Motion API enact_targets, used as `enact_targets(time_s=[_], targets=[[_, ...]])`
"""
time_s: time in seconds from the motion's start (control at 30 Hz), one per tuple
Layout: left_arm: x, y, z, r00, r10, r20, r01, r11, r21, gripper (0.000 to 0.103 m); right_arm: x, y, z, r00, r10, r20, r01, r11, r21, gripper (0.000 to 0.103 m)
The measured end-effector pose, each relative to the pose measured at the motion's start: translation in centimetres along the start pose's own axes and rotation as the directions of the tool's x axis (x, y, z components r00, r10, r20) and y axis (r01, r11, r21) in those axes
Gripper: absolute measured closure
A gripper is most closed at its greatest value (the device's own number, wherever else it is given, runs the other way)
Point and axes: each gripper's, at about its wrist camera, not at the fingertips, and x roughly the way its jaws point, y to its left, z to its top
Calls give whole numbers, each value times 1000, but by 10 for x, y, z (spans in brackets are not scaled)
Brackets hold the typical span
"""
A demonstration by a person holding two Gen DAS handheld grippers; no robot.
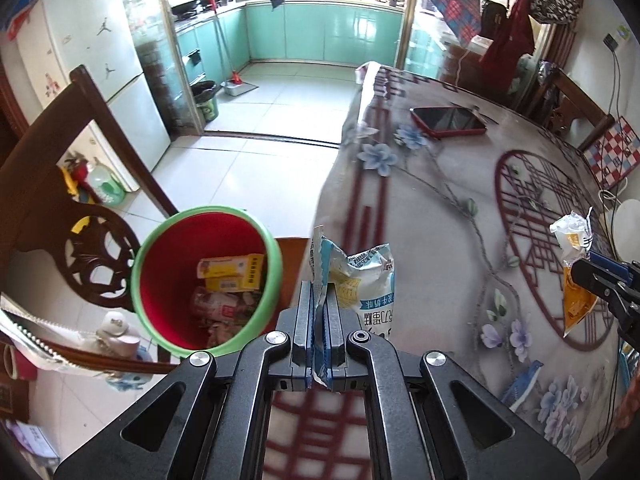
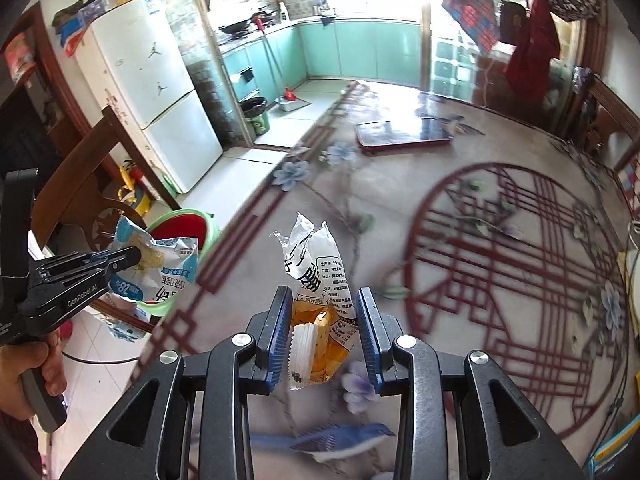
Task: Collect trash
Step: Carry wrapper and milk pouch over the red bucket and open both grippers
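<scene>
My left gripper [image 1: 319, 300] is shut on a blue and white snack wrapper [image 1: 362, 280] and holds it over the table edge, just right of a red bin with a green rim [image 1: 160, 248] that holds boxes and wrappers. The same wrapper [image 2: 160, 268] and bin [image 2: 188, 224] show at the left of the right wrist view. My right gripper [image 2: 325, 308] is open, its blue pads either side of an orange and white wrapper [image 2: 320, 300] lying on the table. That wrapper [image 1: 574, 276] shows at the right of the left wrist view.
The table [image 2: 500, 264] has a flowered cloth with a red lattice circle. A red-cased tablet [image 1: 448, 120] lies at its far side. A dark wooden chair [image 1: 80, 184] stands behind the bin. A white fridge [image 2: 152, 92] and the kitchen lie beyond.
</scene>
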Motion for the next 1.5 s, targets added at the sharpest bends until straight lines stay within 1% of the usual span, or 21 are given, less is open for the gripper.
enact_targets(time_s=[0.43, 0.73, 0.87, 0.9, 1.0, 1.1, 1.17, 1.3, 1.5], targets=[[11, 78, -4, 999, 46, -26, -48, 997, -60, 100, 36, 73, 24, 999, 44, -16, -45, 997, -66, 73], [26, 117, 0, 996, 73, -48, -78, 991, -105, 100, 59, 113, 39, 998, 53, -35, -57, 991, -117, 73], [41, 129, -2, 993, 97, -72, -105, 988, -110, 100, 74, 132, 48, 996, 81, -38, -86, 984, -157, 73], [47, 132, -2, 988, 123, -93, -135, 981, -137, 99, 79, 137, 49, 995, 91, -42, -97, 981, -170, 73], [64, 141, -2, 983, 126, -132, -147, 976, -159, 99, 96, 155, 53, 991, 113, -66, -125, 968, -219, 73], [75, 148, 0, 979, 135, -154, -161, 972, -170, 99, 112, 172, 57, 987, 139, -79, -155, 955, -254, 73], [82, 153, 0, 976, 137, -168, -166, 971, -174, 99, 123, 182, 61, 983, 160, -92, -179, 949, -261, 73], [93, 159, 1, 973, 126, -194, -163, 968, -190, 99, 145, 199, 65, 976, 171, -133, -203, 937, -284, 73], [103, 168, 2, 967, 134, -216, -178, 964, -197, 99, 160, 216, 73, 969, 190, -158, -230, 927, -296, 73]])
